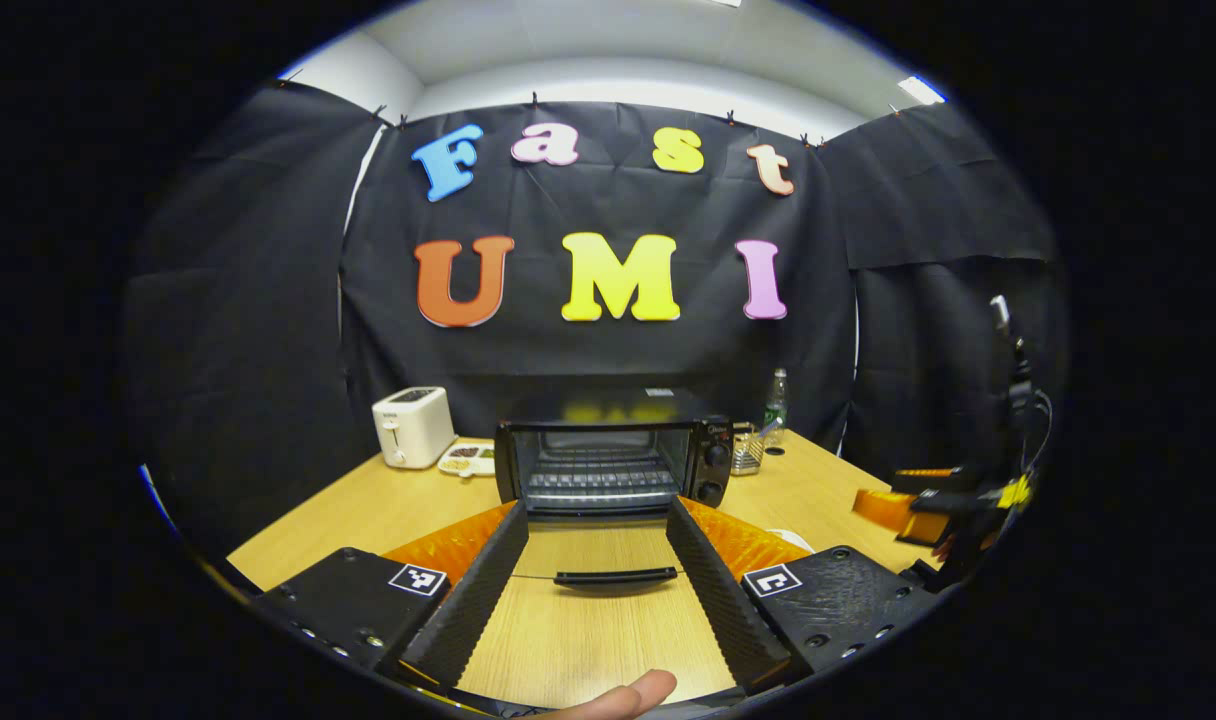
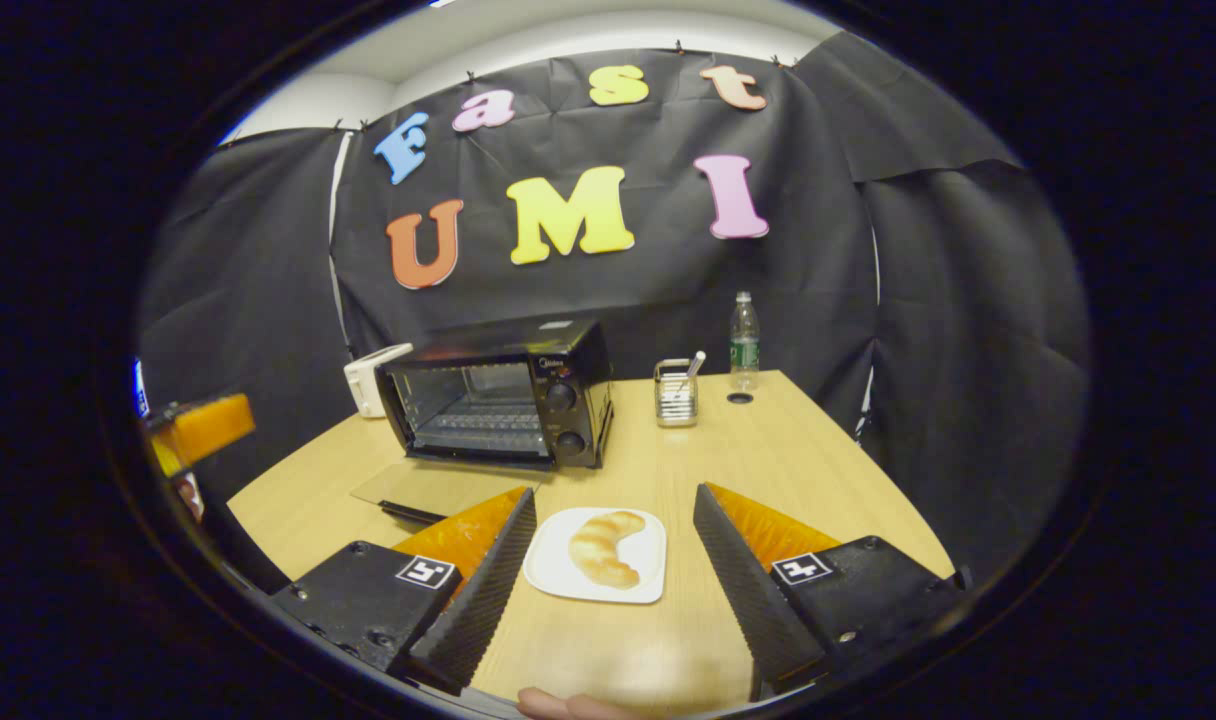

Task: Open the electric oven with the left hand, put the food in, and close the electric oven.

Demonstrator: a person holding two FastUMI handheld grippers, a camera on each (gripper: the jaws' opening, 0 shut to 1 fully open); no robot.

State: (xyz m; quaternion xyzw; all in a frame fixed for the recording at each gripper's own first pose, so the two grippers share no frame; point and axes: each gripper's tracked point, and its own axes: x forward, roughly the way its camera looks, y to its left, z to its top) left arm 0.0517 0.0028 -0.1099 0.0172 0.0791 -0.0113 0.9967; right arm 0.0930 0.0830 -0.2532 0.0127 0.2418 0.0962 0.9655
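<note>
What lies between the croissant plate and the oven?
In the right gripper view, only bare table separates the plate from the oven; the lowered door lies left of that stretch.

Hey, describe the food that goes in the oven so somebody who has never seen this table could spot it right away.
Start at the black electric oven on the wooden table, its glass door folded down flat. In front of its knob end lies a small white square plate, and on it sits the croissant. It is the only golden, crescent-shaped pastry there, framed by the open right gripper.

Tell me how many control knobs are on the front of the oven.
2. Upper knob and lower knob, stacked on the oven panel right of the open door.
</note>
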